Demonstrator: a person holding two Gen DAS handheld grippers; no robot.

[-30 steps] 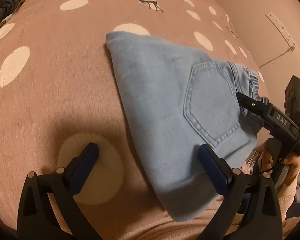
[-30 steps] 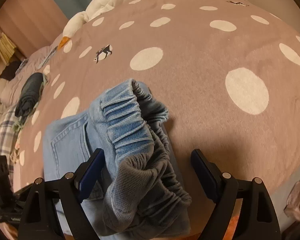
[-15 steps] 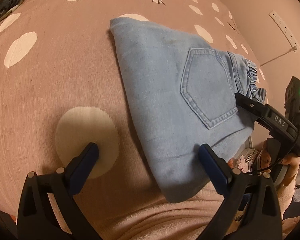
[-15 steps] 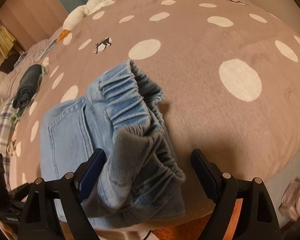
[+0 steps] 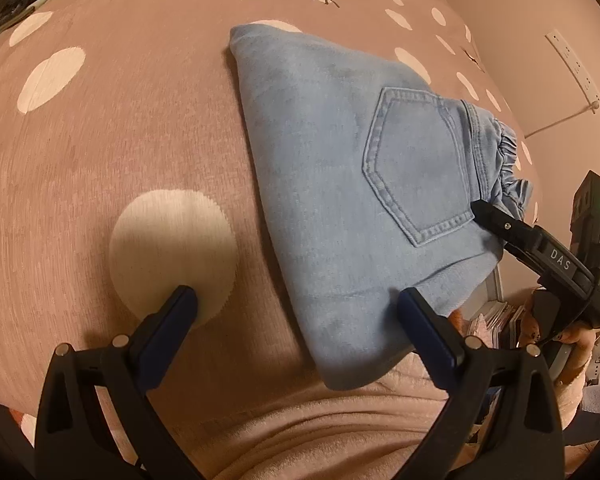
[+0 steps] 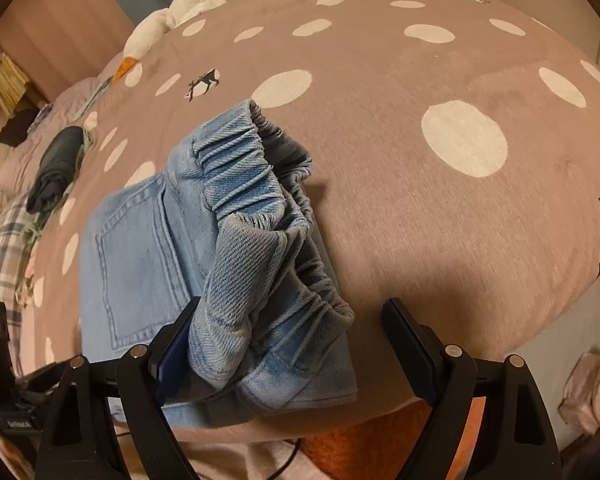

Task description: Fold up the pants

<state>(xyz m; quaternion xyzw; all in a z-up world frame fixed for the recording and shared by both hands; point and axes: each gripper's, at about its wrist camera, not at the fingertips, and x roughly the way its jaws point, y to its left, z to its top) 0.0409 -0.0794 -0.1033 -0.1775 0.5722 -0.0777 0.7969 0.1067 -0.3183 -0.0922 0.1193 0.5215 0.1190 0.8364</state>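
A bed with a taupe bedspread (image 5: pixel 112 148) dotted with white circles fills both views. Folded light-blue jeans (image 5: pixel 340 184) lie centre-right in the left wrist view, back pocket up. The left hand-held gripper (image 5: pixel 296 308) at the bottom stands released, its right finger over the jeans' edge. In the right wrist view, the right hand-held gripper (image 6: pixel 292 320) is spread wide, the elastic waistband (image 6: pixel 256 200) against its left finger, ungripped.

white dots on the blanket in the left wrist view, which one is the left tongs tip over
The big white dot left of the jeans; the left tongs have one tip at its lower edge. The other dots lie farther up the blanket.
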